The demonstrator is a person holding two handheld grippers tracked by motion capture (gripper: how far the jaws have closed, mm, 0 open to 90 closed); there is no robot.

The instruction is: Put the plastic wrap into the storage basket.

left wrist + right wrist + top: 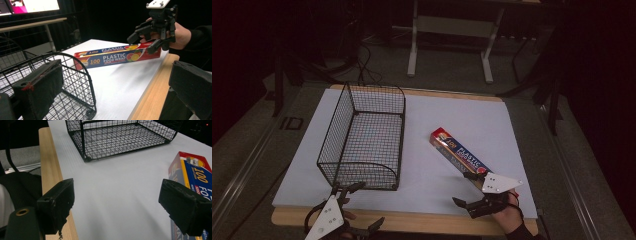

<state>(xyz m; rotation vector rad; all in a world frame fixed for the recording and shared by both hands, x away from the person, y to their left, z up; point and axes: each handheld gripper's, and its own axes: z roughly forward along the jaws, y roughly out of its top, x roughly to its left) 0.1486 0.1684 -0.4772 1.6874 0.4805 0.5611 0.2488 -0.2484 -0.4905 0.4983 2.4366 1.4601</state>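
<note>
A long blue and red box of plastic food wrap lies flat and slantwise on the white sheet, right of the middle. A black wire basket stands empty to its left. My right gripper is open at the box's near end, one jaw beside the box end and the other over bare sheet. My left gripper is open at the table's front edge, one jaw close to the basket's near corner. From the left gripper view, the right gripper hangs just above the box.
The sheet covers a wooden table whose bare edge runs along the front. A white desk frame stands on the floor behind, with cables beside it. A lit monitor sits off to one side. The room is dark.
</note>
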